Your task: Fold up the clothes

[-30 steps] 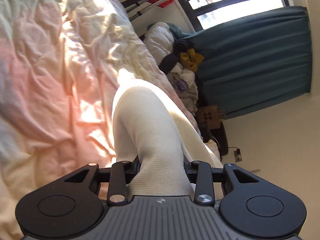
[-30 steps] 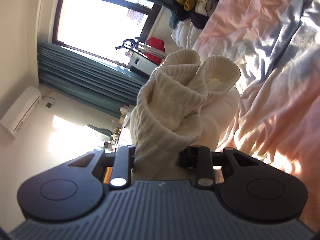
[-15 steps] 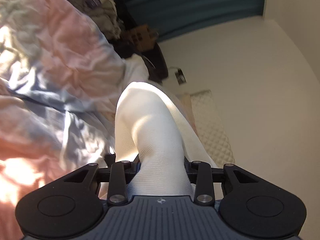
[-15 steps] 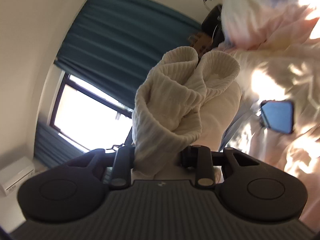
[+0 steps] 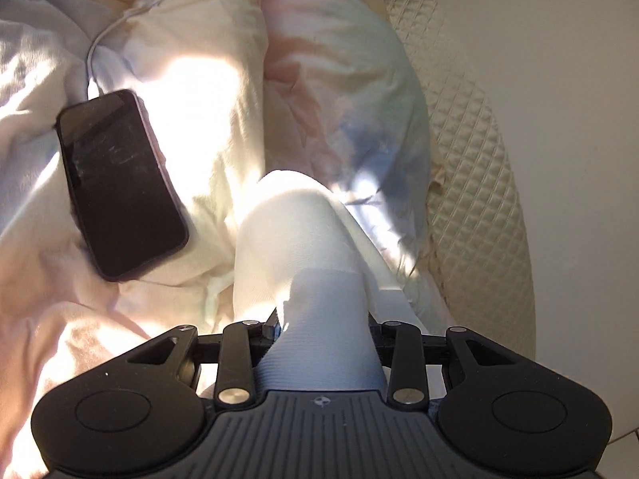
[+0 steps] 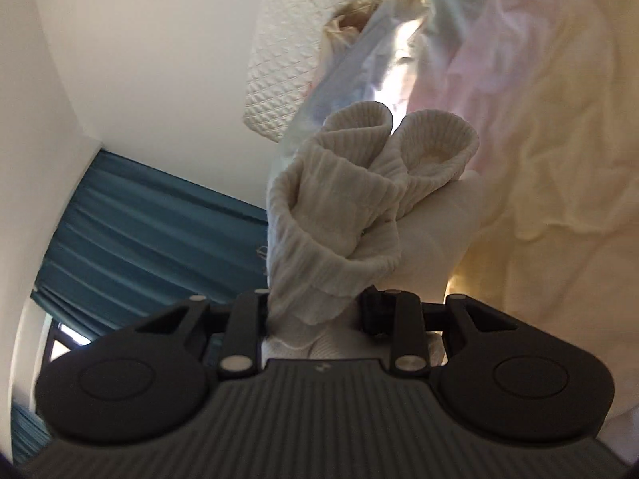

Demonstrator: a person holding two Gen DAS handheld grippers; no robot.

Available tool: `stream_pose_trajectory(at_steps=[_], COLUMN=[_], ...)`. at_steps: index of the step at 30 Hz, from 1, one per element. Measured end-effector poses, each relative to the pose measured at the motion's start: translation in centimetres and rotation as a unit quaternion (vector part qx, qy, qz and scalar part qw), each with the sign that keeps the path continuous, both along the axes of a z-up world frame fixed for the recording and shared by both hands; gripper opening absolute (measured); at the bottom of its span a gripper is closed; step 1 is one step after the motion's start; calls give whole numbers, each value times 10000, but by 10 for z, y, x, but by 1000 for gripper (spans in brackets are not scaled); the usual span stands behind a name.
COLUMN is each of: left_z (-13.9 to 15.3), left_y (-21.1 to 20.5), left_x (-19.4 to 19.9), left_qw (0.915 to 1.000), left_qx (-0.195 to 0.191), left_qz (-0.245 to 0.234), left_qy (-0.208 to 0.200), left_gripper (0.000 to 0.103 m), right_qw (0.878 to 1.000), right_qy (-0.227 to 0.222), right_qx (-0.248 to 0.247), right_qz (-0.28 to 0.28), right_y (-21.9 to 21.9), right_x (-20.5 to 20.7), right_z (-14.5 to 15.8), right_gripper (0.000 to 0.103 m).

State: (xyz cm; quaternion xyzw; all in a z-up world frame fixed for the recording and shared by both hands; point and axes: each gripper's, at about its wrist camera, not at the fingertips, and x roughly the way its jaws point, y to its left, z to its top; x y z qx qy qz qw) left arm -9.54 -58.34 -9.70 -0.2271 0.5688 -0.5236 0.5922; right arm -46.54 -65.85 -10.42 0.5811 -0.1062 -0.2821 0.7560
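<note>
My left gripper (image 5: 323,319) is shut on the smooth foot end of a pair of white socks (image 5: 295,247), held over the rumpled pastel duvet (image 5: 223,92). My right gripper (image 6: 315,303) is shut on the ribbed cuff end of the same socks (image 6: 343,207); two open cuffs stick up past the fingers. The fingertips of both grippers are hidden by the sock fabric.
A black phone (image 5: 120,183) lies on the duvet to the left, with a white cable (image 5: 120,20) running away from it. A quilted cream pillow (image 5: 475,151) lies along the wall at right. A teal curtain (image 6: 151,223) hangs at the right wrist view's left.
Both grippers have swung round with the socks: the views have turned from the window, curtain and clothes pile towards the pillow end of the bed. The phone has come into the left view.
</note>
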Motion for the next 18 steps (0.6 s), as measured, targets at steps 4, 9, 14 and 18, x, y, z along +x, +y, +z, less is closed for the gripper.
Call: stream_pose_trajectory(at_steps=[4, 9, 14, 18], left_z=[-26, -33, -25, -6], left_y=[1, 4, 13, 28], left_x=[-1, -5, -4, -2], left_qw=[9997, 9997, 9990, 9977], left_qx=[28, 53, 441, 485], left_qz=[26, 29, 61, 161], left_qy=[250, 230, -34, -446], left_gripper=[38, 47, 81, 84], right_qw=[9992, 9988, 9967, 9958], right_qy=[207, 78, -341, -363], right_qx=[334, 436, 688, 821], right_qz=[-78, -192, -264, -202], right_y=[4, 10, 8, 5], right_x=[-7, -9, -12, -13], right_z=[-37, -62, -89, -83], right_gripper=[33, 34, 36, 42])
